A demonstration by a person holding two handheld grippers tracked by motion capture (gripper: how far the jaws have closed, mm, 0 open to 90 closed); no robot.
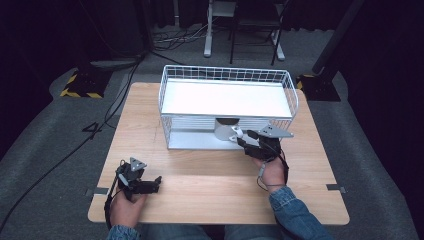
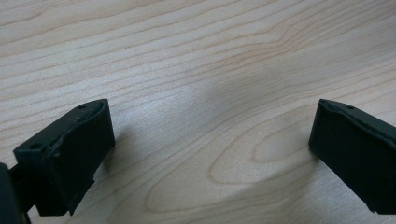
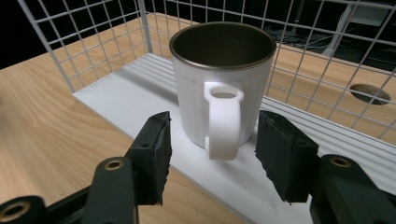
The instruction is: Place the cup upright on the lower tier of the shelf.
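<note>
In the high view, a white wire rack (image 1: 227,107) with two shelves stands on the far half of the wooden table (image 1: 210,180). A white mug (image 1: 227,132) sits upright on the rack's lower shelf, at its open front. The right gripper (image 1: 244,139) points at the mug from the front right, its tips just at the handle. The left gripper (image 1: 156,183) rests low on the table's near left corner, well apart from the rack.

In the left gripper view, the two black jaws stand wide apart over bare wood grain, with nothing between them.

In the right gripper view, the mug (image 3: 222,86) stands upright on the white shelf, dark inside, its handle (image 3: 224,121) turned towards the camera. The right gripper (image 3: 212,156) has its jaws parted to either side of the handle, the pads clear of it. No writing or brand can be read on the mug, rack or grippers.
</note>
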